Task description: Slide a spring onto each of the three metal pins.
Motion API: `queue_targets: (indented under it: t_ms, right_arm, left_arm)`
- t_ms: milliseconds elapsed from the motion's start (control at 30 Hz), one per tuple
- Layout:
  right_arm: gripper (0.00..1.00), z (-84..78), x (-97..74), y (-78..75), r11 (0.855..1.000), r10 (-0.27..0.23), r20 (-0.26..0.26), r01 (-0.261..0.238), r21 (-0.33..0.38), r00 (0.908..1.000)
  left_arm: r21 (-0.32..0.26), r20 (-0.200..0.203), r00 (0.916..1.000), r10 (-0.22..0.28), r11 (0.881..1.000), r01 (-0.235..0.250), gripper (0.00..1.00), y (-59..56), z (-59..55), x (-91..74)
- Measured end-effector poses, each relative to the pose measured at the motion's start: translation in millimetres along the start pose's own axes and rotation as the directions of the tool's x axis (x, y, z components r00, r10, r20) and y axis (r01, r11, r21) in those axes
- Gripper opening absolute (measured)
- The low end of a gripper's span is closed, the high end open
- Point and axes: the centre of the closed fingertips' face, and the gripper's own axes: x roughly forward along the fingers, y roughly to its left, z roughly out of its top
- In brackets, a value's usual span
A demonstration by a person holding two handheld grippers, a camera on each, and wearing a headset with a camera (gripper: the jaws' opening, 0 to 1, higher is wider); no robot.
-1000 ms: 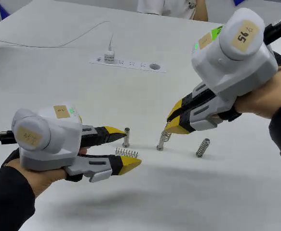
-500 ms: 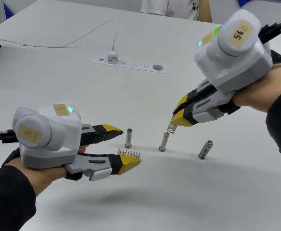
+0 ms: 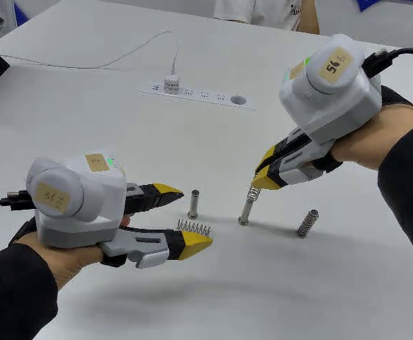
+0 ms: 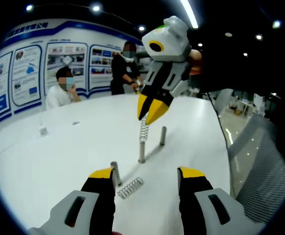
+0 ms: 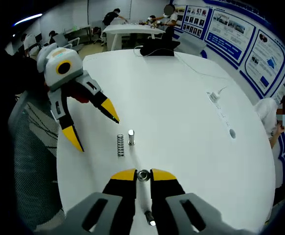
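Roughly halfway: the right claw [image 3: 263, 183] grips a spring [image 3: 253, 193] atop the middle pin [image 3: 245, 212], finished pin [image 3: 307, 223] beside it; the empty left claw [image 4: 146, 172] gapes at the bare pin [image 3: 193, 204].

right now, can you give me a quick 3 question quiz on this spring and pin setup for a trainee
1. True or false: the left yellow-tipped tongs are open, and a loose steel coil spring lies on the white table.
2. The right yellow-tipped tongs grip: A) the coil spring atop the middle steel pin; B) a cable; C) nothing.
3. How many pins stand bare?
Key: 1 true; 2 A; 3 one, the left steel pin.
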Motion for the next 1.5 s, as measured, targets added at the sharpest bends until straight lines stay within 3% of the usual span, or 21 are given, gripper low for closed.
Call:
queue_targets:
  t_ms: [1067,1500]
  right_arm:
    - [0.12,-23.9,44.0,0.9,0.999,0.012,-0.053,-0.010,0.033,0.9985]
    - [0.12,-29.9,52.4,0.1,0.999,0.012,-0.059,-0.009,0.050,0.9982]
  left_arm:
    - [-0.015,-0.017,0.9998,0.009,1.000,-0.009,0.54,3.5,-5.6,1.4]
    - [-0.017,-0.016,0.9998,0.015,1.000,-0.015,0.54,4.8,-5.5,0.9]
